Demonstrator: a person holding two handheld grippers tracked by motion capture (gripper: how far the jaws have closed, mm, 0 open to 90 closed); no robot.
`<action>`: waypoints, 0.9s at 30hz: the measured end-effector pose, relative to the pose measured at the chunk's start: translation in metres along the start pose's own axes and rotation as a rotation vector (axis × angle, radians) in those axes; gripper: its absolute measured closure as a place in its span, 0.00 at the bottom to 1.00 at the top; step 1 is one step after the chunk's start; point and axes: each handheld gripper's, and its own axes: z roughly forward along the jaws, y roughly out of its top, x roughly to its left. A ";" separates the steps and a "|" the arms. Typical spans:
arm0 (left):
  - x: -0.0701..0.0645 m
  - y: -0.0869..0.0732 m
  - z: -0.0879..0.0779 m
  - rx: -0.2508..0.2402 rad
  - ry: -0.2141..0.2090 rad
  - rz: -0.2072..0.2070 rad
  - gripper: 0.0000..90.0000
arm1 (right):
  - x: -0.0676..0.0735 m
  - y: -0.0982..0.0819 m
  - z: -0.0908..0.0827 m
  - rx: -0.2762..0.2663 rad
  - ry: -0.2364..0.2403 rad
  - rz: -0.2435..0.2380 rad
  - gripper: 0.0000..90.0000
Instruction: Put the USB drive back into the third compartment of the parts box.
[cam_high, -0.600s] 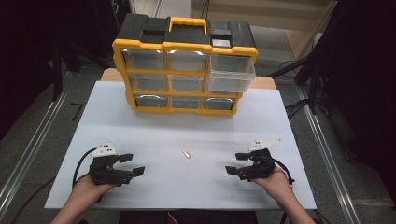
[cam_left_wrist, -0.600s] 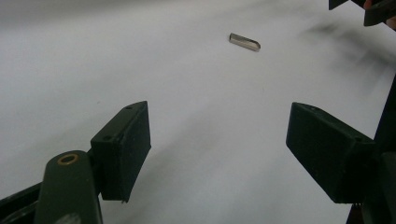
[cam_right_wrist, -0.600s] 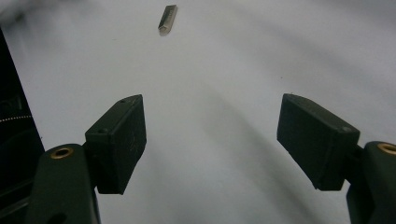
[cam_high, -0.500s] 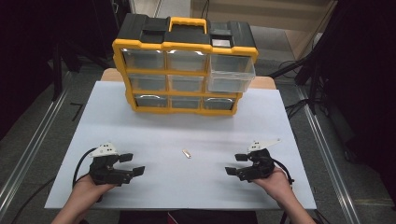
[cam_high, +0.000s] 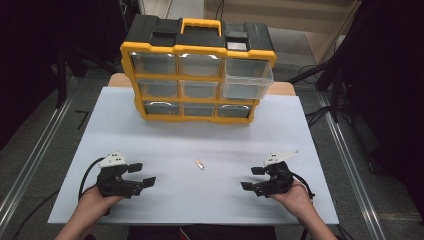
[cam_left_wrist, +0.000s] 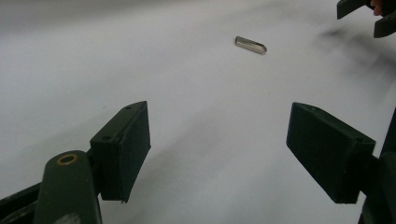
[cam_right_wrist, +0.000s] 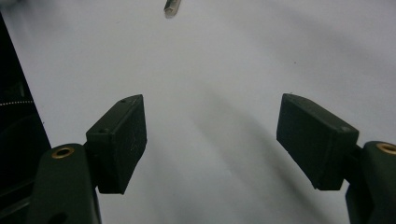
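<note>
A small metal pin (cam_high: 200, 164) lies flat on the white table (cam_high: 310, 130), between the two grippers and well apart from each. The left gripper (cam_high: 139, 176) sits at eight o'clock, the right gripper (cam_high: 251, 178) at four, both with jaws spread wide and empty. The pin looks light, stiff and slippery, best pinched across its middle. Its long axis runs from eleven to five o'clock.

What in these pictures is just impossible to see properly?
- Small metal piece on the white table: too small in the high view to identify; cut off by the top edge in the right gripper view.
- Yellow drawer cabinet: glare and distance hide what the drawers hold.
- Right gripper: cut by the corner of the left gripper view.
</note>
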 end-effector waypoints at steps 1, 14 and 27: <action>0.000 0.000 0.000 0.003 0.003 0.002 0.25 | 0.000 0.000 0.000 0.002 0.000 0.000 0.25; 0.001 0.000 0.001 0.001 0.013 -0.005 0.25 | -0.001 0.000 0.000 0.001 0.004 0.002 0.25; 0.001 0.000 0.001 0.004 0.008 -0.004 0.25 | -0.002 0.000 0.001 0.003 0.001 0.009 0.25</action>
